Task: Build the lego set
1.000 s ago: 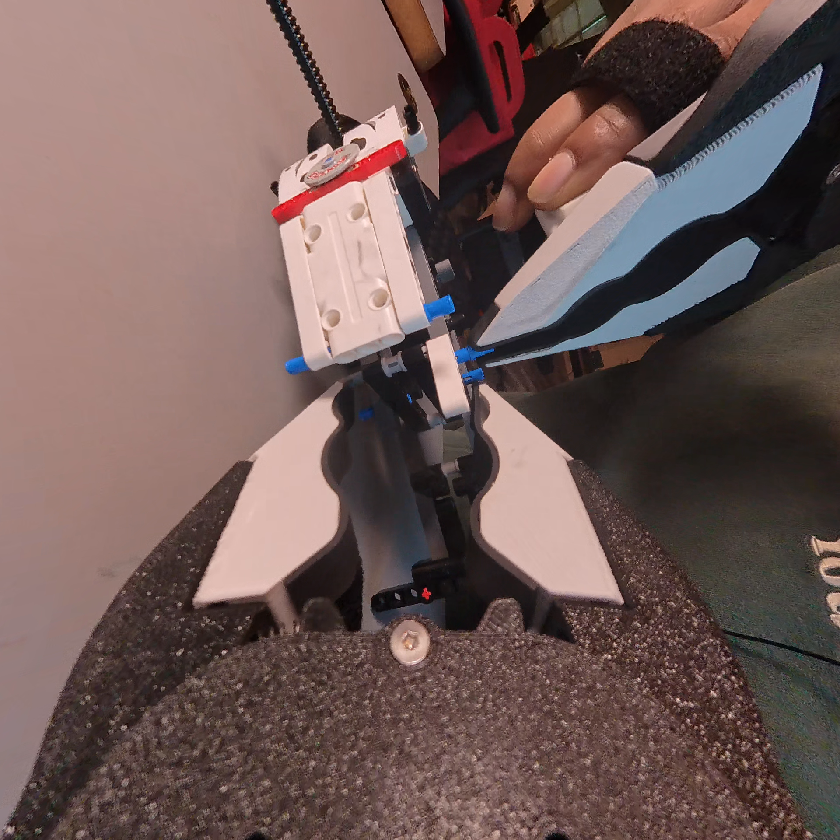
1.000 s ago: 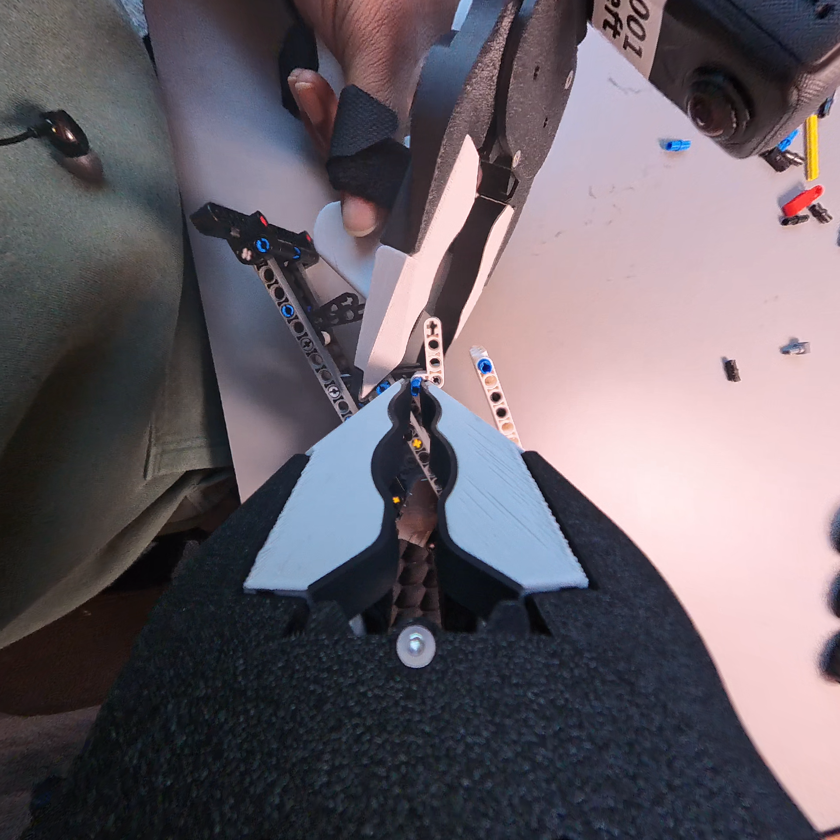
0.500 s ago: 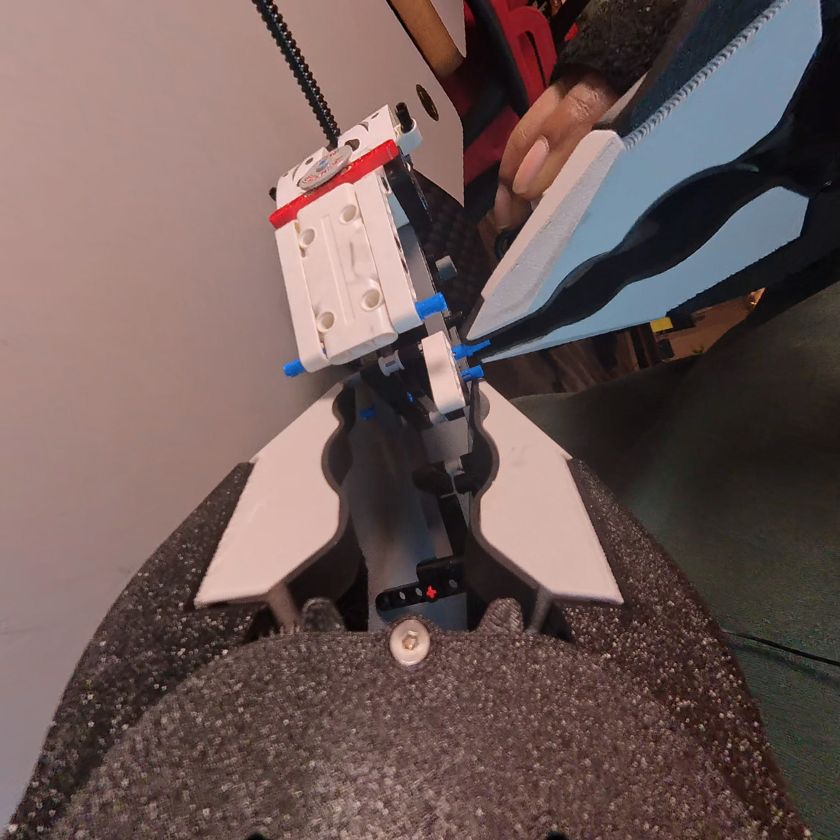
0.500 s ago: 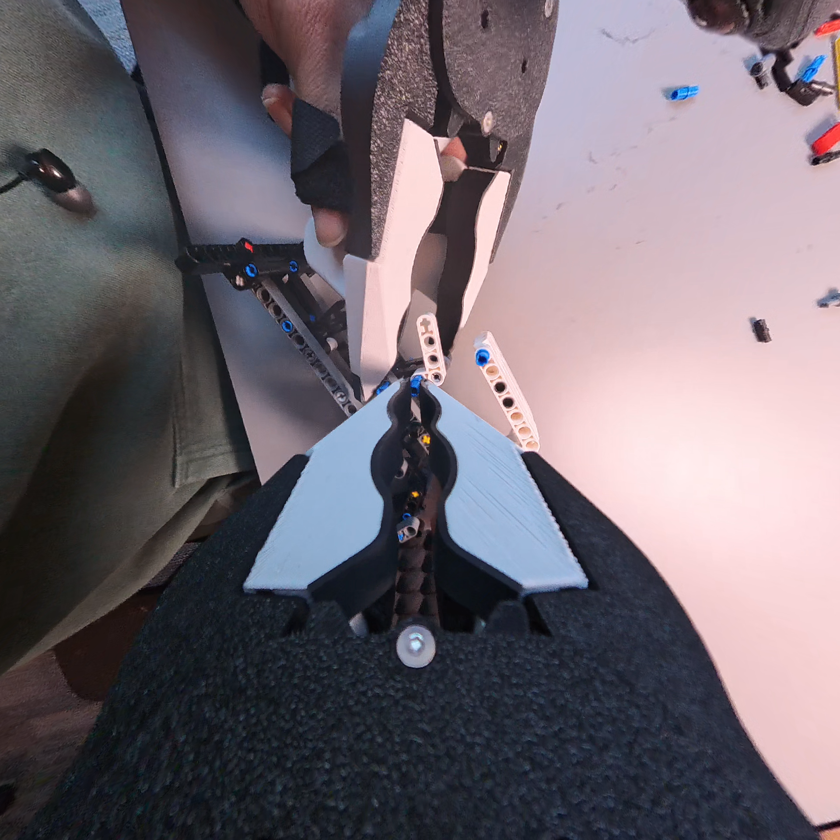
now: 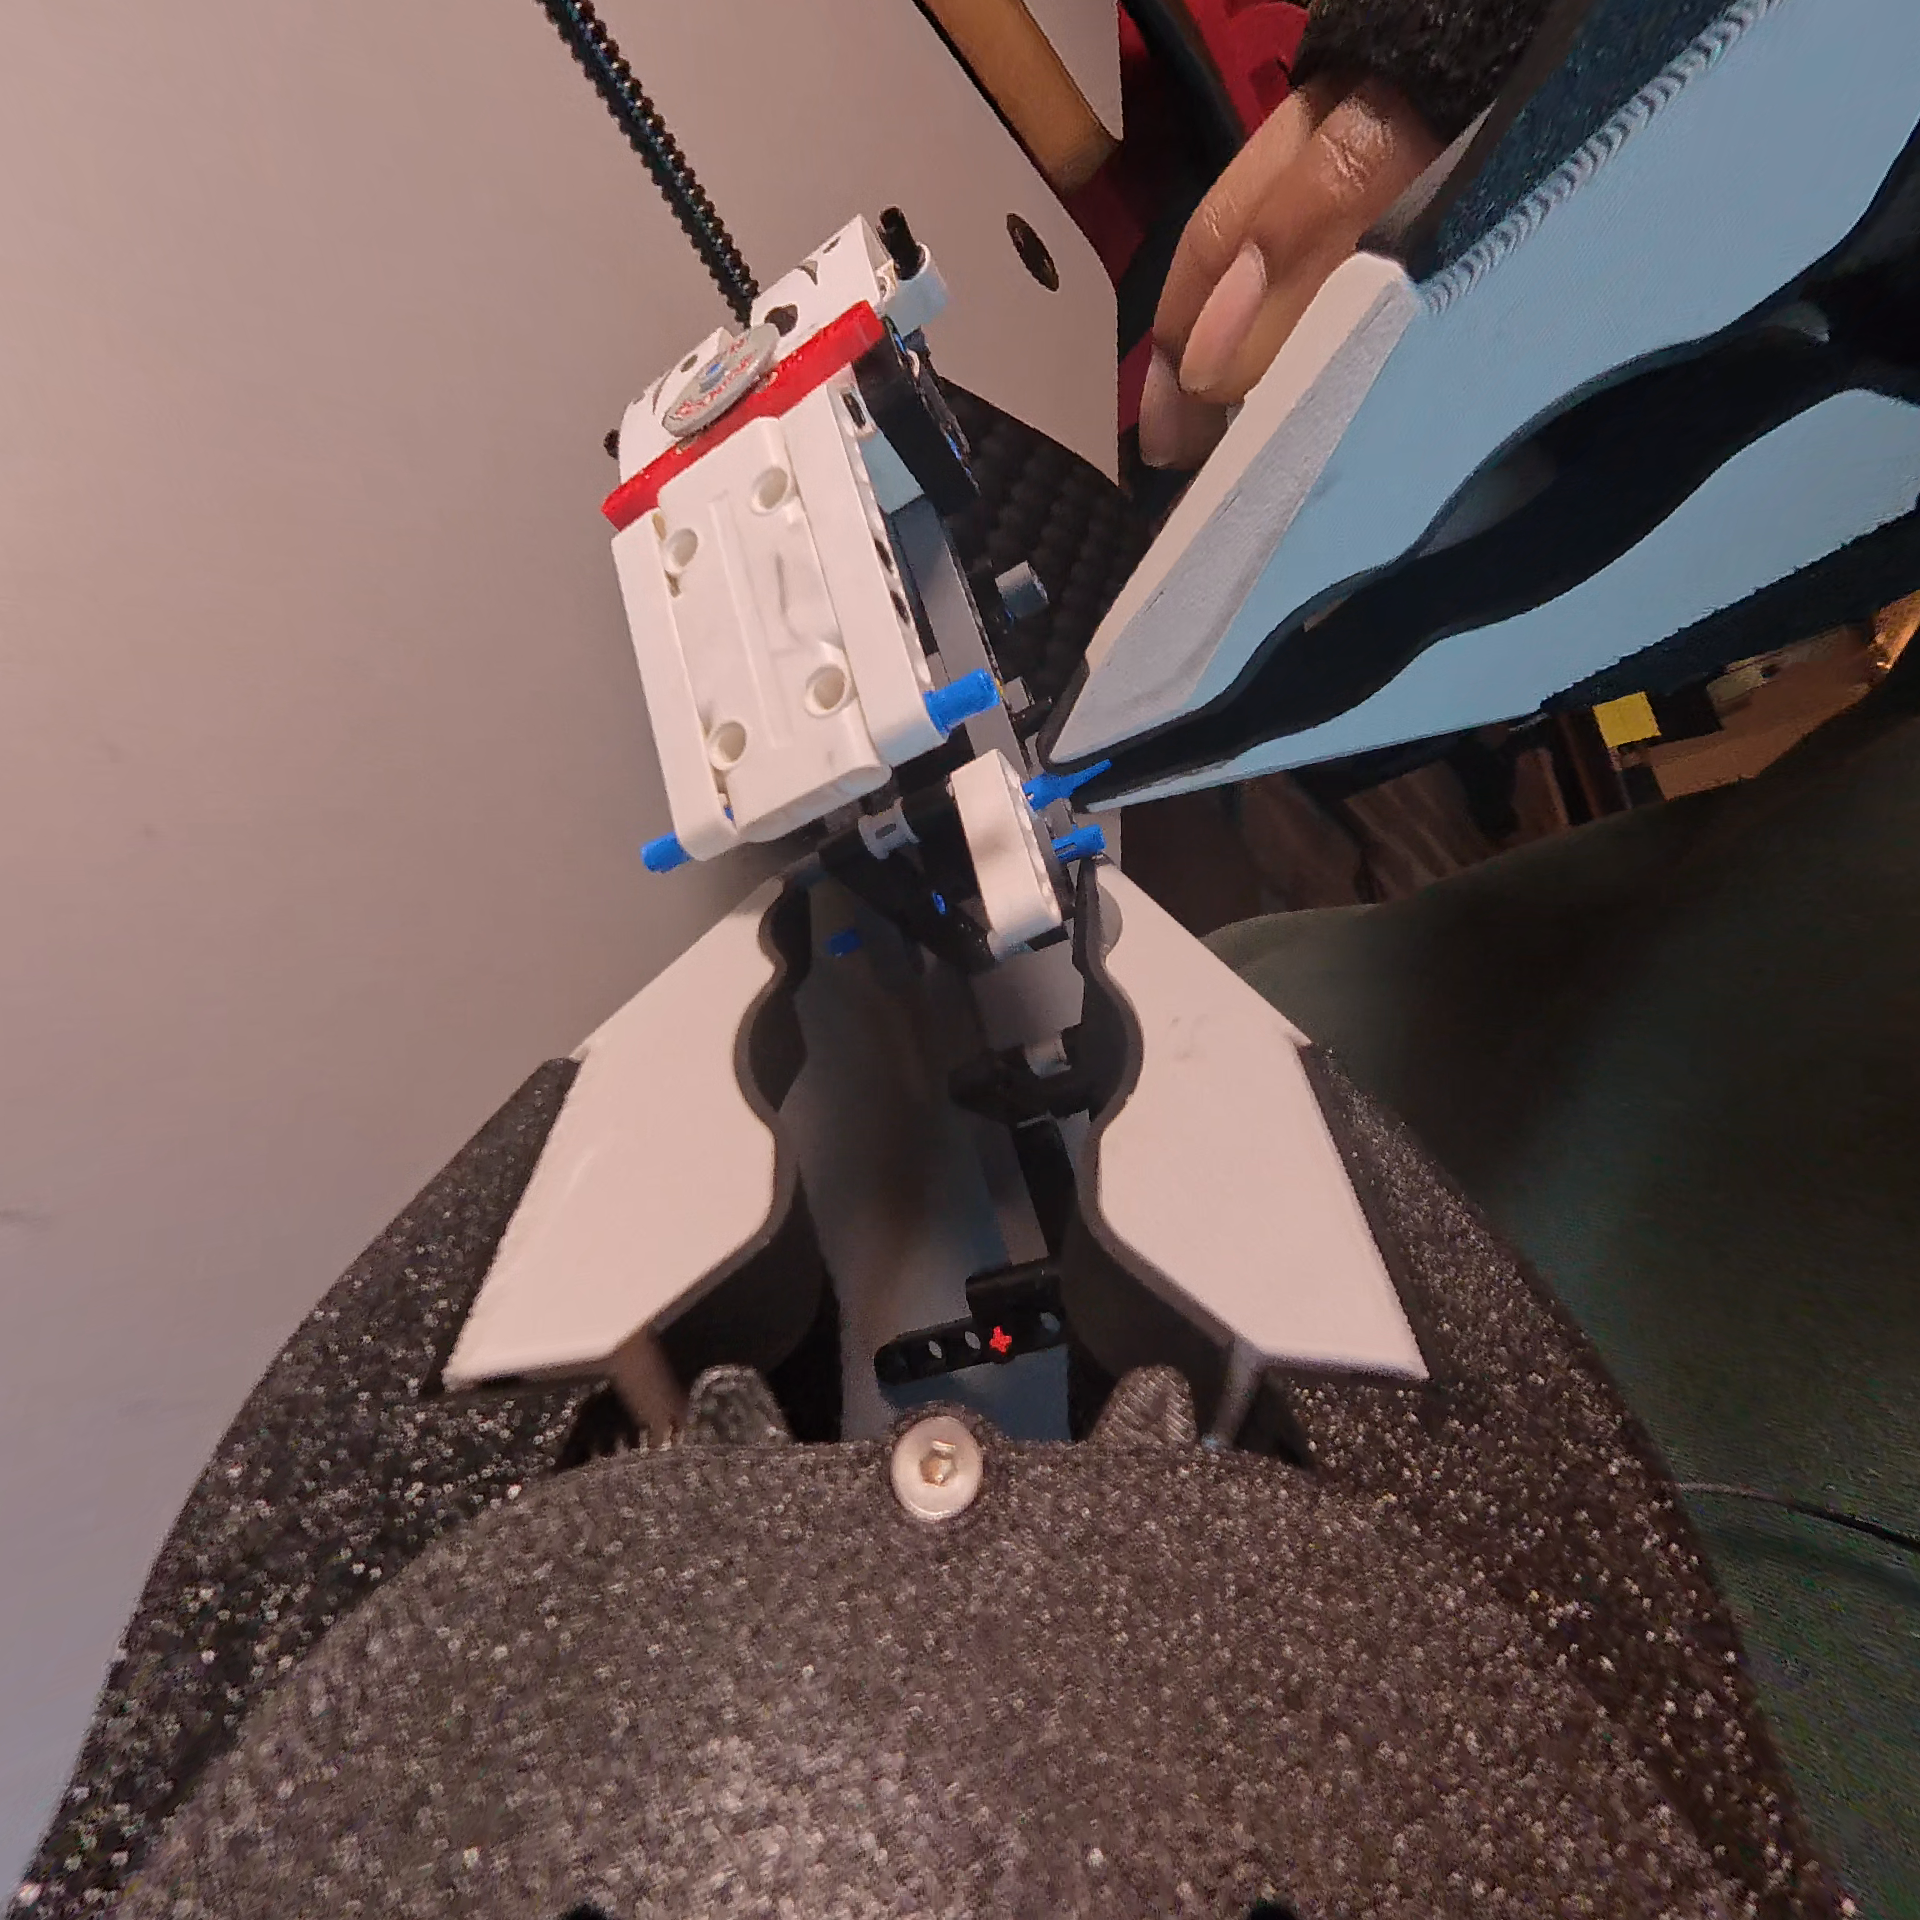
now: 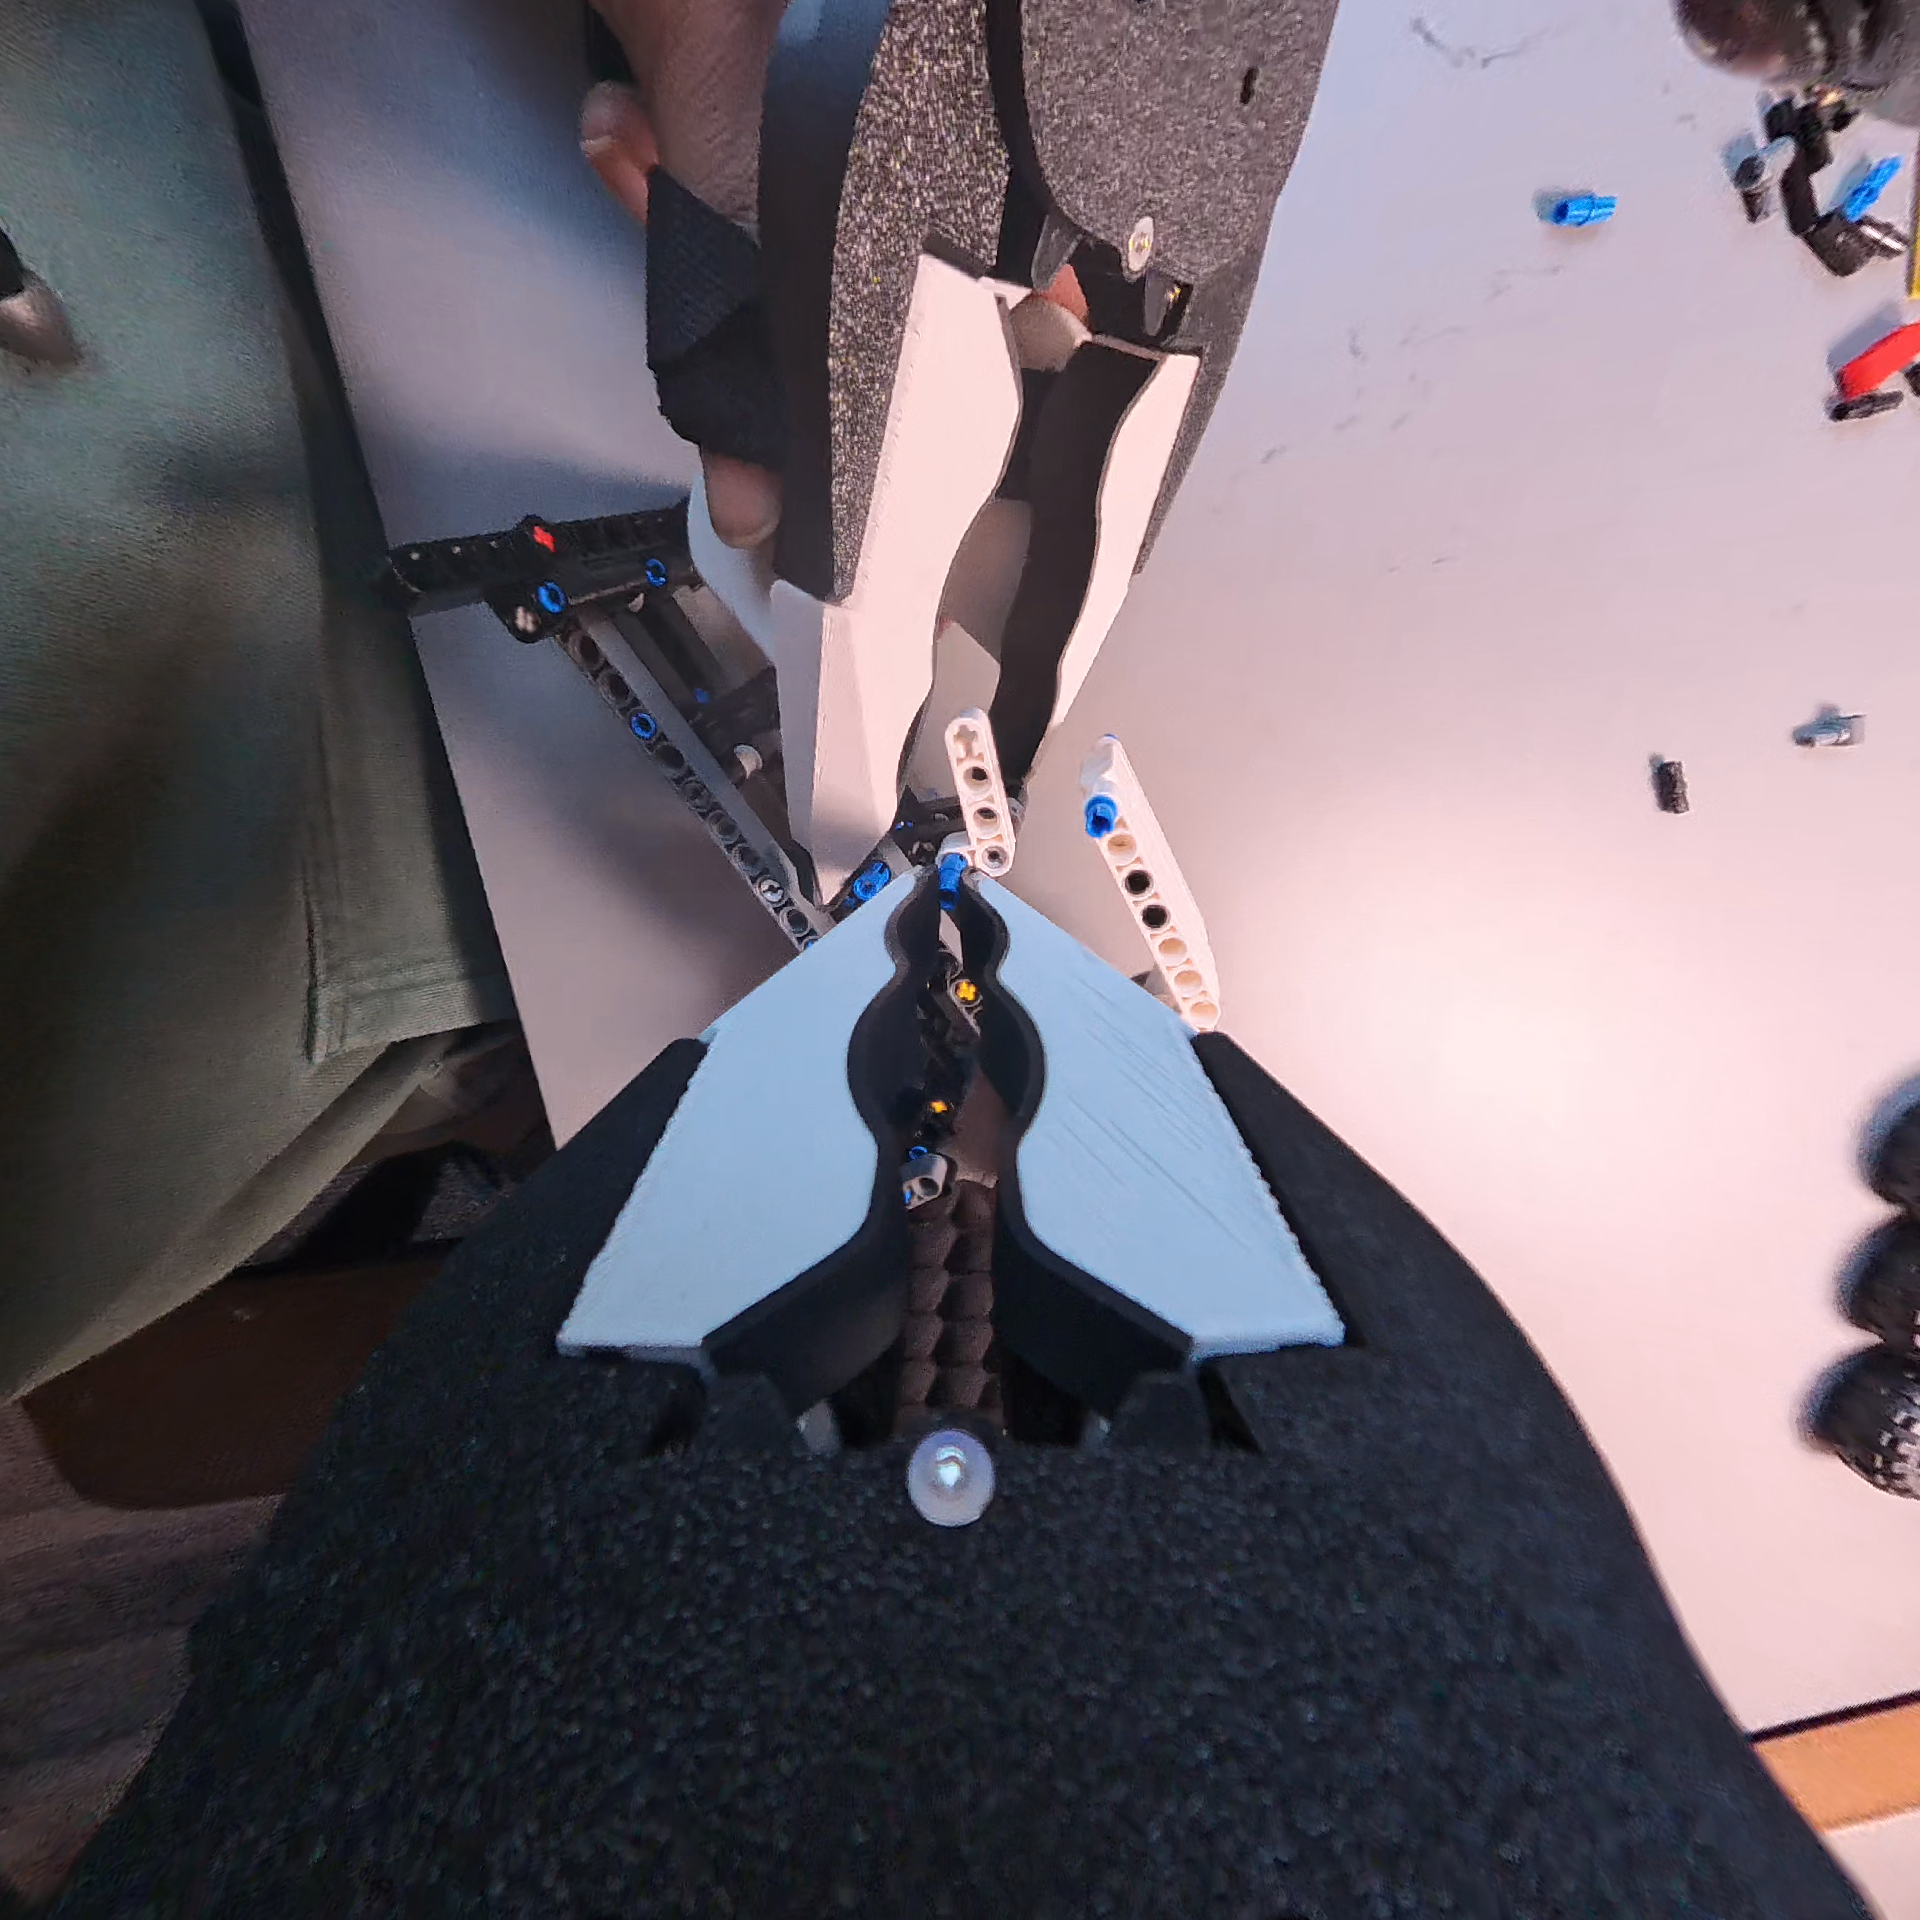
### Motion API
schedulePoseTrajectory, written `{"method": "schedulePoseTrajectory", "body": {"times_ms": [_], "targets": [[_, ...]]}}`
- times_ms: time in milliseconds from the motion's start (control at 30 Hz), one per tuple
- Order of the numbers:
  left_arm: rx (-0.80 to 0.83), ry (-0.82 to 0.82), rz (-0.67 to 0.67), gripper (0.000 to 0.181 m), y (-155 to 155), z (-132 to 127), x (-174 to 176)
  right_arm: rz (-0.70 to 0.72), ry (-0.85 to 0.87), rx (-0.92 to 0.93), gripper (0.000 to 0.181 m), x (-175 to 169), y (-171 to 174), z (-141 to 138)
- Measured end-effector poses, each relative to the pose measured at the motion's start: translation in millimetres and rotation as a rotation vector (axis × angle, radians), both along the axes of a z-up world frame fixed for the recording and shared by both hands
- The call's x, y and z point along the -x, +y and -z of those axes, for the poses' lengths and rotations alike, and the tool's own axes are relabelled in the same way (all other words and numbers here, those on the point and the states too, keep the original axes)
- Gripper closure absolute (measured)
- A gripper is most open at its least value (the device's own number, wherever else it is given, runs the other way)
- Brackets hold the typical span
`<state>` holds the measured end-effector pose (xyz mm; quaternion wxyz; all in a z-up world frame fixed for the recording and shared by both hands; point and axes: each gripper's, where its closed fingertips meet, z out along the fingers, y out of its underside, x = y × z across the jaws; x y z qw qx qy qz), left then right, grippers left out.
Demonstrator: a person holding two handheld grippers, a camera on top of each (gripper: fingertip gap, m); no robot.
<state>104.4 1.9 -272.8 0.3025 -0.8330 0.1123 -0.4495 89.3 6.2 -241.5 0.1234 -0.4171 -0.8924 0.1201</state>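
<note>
My left gripper (image 5: 940, 904) is shut on the lower part of a lego model (image 5: 758, 623), which has a white panel, a red strip, black beams and blue pins. It holds the model off the white table. My right gripper (image 6: 948, 883) is shut on a blue pin (image 6: 948, 871) that sticks out of the model's side. In the left wrist view the right gripper (image 5: 1070, 774) comes in from the right, pinching that pin (image 5: 1055, 781). In the right wrist view the left gripper (image 6: 935, 790) reaches down from above, around a white beam (image 6: 982, 790).
Loose parts lie on the white table (image 6: 1455, 1039) at the upper right: a blue pin (image 6: 1574, 208), black connectors (image 6: 1829, 229), a red piece (image 6: 1881, 364) and a small black piece (image 6: 1668, 784). Black tyres (image 6: 1886, 1299) sit at the right edge. The person's green shirt (image 6: 156, 727) is at the left. Both grippers' tips are close together, under 4 cm apart.
Both grippers kept their hold. The model and the left gripper swung more upright in the right wrist view. The right gripper tilted up in the left wrist view.
</note>
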Motion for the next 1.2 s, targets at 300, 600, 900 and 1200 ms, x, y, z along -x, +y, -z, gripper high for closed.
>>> {"method": "schedulePoseTrajectory", "body": {"times_ms": [300,600,900,1200], "targets": [[-0.059,0.101,-0.009,0.131,2,-1,1,-0.031,-0.019,-0.073,0.179,-2,0,-1],[-0.107,0.180,-0.043,0.130,9,-3,9,0.098,0.179,-0.038,0.178,2,3,-4],[-0.193,0.253,-0.177,0.130,20,-8,31,0.366,0.626,0.107,0.175,17,16,-5],[-0.359,0.317,-0.143,0.144,16,-21,34,0.439,0.657,0.353,0.175,15,22,10]]}}
